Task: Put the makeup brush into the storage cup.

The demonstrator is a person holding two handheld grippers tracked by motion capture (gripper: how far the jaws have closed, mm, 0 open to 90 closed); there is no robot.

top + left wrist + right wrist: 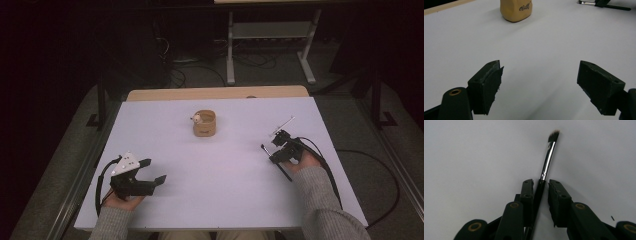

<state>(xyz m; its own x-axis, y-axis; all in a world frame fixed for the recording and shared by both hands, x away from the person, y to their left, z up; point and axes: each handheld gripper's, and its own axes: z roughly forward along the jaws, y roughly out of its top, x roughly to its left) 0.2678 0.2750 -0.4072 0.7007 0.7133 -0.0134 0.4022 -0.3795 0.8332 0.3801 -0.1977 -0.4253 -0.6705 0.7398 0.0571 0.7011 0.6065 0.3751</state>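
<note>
**Brush between the right jaws, left jaws wide**

The brush [548, 157] is a thin one with a black handle, silver ferrule and dark angled bristles. In the right gripper view its handle lies between the jaws of the right hand-held gripper [541, 185], against one jaw, with a thin gap at the other; whether it is truly clamped I cannot tell. The bristle end points out over the white table [215, 180]. From above, the right hand-held gripper [274, 147] sits near the table's right edge. The left hand-held gripper [156, 171] is at the near left, jaws wide apart with nothing between them. A tan cup [204, 123] stands toward the far middle, well apart from both.
</note>
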